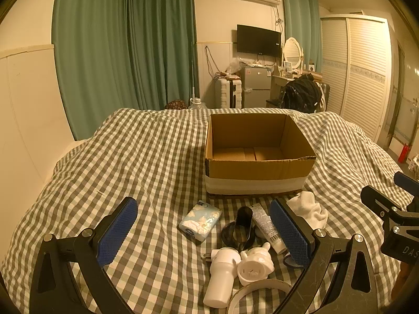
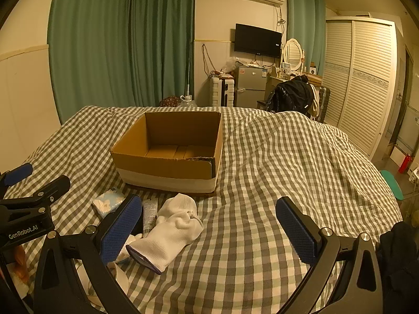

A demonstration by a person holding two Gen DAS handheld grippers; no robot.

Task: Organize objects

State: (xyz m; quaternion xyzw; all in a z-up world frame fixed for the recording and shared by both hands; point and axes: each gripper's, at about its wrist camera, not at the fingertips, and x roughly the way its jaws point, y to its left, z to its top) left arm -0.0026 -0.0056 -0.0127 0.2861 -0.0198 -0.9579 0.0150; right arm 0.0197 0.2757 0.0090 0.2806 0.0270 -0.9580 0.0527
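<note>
An open, empty cardboard box (image 1: 259, 157) stands on the checked bed cover; it also shows in the right wrist view (image 2: 167, 154). In front of it lie a tissue pack (image 1: 201, 220), a black scoop (image 1: 242, 226), a tube (image 1: 267, 226), a white bottle (image 1: 221, 277), a white figurine (image 1: 255, 264), a tape roll (image 1: 259, 291) and white socks (image 2: 172, 230). My left gripper (image 1: 204, 233) is open above these items. My right gripper (image 2: 209, 233) is open over bare cover, right of the socks.
The bed is covered by a checked duvet (image 2: 275, 162). Green curtains (image 1: 125, 47) hang behind. A fridge (image 1: 255, 86), suitcase, chair with black jacket (image 1: 301, 94) and a slatted wardrobe (image 1: 364, 73) stand at the far wall.
</note>
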